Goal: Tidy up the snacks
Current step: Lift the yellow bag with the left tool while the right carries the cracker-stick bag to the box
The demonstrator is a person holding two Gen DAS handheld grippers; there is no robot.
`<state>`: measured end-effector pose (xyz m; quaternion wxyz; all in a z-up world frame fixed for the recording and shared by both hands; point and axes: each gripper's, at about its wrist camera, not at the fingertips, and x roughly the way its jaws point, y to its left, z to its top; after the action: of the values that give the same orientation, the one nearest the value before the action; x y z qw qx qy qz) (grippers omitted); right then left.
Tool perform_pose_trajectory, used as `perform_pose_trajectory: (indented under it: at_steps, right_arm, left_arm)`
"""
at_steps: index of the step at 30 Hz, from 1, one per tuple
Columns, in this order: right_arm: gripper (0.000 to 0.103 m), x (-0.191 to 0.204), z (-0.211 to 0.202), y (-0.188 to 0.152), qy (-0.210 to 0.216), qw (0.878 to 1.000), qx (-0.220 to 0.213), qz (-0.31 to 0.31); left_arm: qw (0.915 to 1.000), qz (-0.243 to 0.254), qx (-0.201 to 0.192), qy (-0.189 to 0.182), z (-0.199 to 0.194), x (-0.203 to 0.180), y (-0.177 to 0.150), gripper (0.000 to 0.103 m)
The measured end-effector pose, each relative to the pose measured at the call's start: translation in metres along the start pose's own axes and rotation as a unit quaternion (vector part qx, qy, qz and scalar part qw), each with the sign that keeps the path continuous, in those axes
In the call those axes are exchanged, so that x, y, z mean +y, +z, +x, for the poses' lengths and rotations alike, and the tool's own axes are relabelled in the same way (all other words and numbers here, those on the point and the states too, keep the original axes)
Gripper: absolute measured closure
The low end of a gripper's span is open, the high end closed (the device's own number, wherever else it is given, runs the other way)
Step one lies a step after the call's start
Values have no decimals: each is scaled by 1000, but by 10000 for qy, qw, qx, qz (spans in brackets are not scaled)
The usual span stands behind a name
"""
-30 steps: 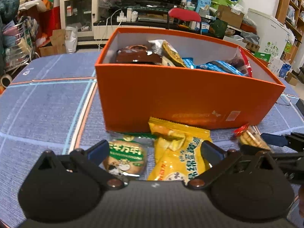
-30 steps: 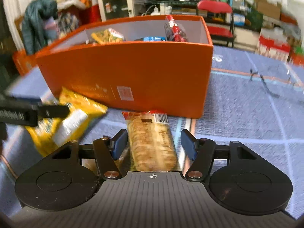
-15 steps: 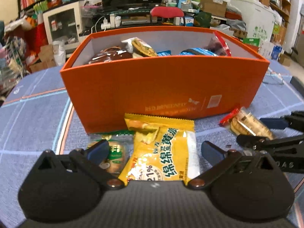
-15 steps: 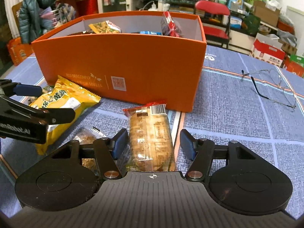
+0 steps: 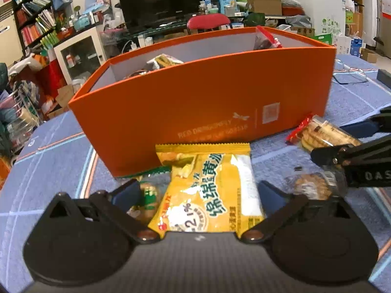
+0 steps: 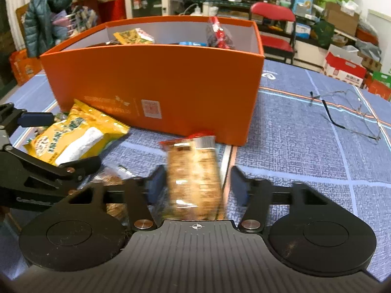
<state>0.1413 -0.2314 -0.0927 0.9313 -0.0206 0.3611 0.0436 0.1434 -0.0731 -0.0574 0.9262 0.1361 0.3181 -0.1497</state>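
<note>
An orange box (image 5: 202, 112) with several snacks inside stands on the blue cloth; it also shows in the right wrist view (image 6: 156, 78). My left gripper (image 5: 198, 193) is open around a yellow snack bag (image 5: 207, 190), which lies in front of the box. My right gripper (image 6: 195, 183) is open around a clear cracker pack with a red end (image 6: 193, 171); the pack looks blurred. The cracker pack (image 5: 320, 136) and the right gripper's fingers (image 5: 361, 131) show at the right of the left wrist view.
A green-labelled biscuit packet (image 5: 146, 197) lies by the left finger. Another clear cookie packet (image 5: 310, 185) lies between the two grippers. A pair of glasses (image 6: 347, 117) lies on the cloth to the right of the box.
The left gripper has moved right and closer, so the yellow bag sits centred between its fingers. The cracker pack sits higher and blurred between the right fingers, which have spread wider.
</note>
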Motion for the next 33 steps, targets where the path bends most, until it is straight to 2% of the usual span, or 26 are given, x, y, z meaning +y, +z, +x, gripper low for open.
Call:
perform_pose_trajectory:
  at_steps: [2, 4, 5, 6, 9, 16, 18, 23, 33]
  right_arm:
    - [82, 3, -3, -2, -3, 9999, 8, -125]
    - [82, 2, -5, -4, 17, 9999, 18, -121]
    - [82, 0, -6, -4, 38, 10000, 18, -87]
    - [82, -1, -7, -5, 51, 10000, 17, -64]
    - [82, -4, -9, -7, 58, 10000, 22, -43]
    - [82, -6, -10, -6, 57, 10000, 14, -23]
    - [82, -6, -10, -6, 66, 10000, 15, -27]
    - [82, -10, -11, -8, 53, 10000, 6, -18]
    - [82, -9, -20, -12, -163, 9996, -15, -216]
  left_arm:
    - [9999, 114, 5, -92, -5, -5, -2, 9]
    - [9998, 185, -34, -97, -10, -7, -5, 15]
    - [9998, 151, -43, -97, -12, -5, -5, 20]
    - [9998, 88, -52, -154, -14, -3, -5, 29]
    - [9996, -38, -68, -284, -19, 0, -3, 32]
    - [9993, 165, -207, -261, -18, 3, -5, 37]
    - [9992, 98, -247, -291, -21, 2, -5, 42]
    - [9981, 258, -533, -188, -35, 1, -3, 42]
    - [9974, -48, -638, -322, -53, 22, -1, 42]
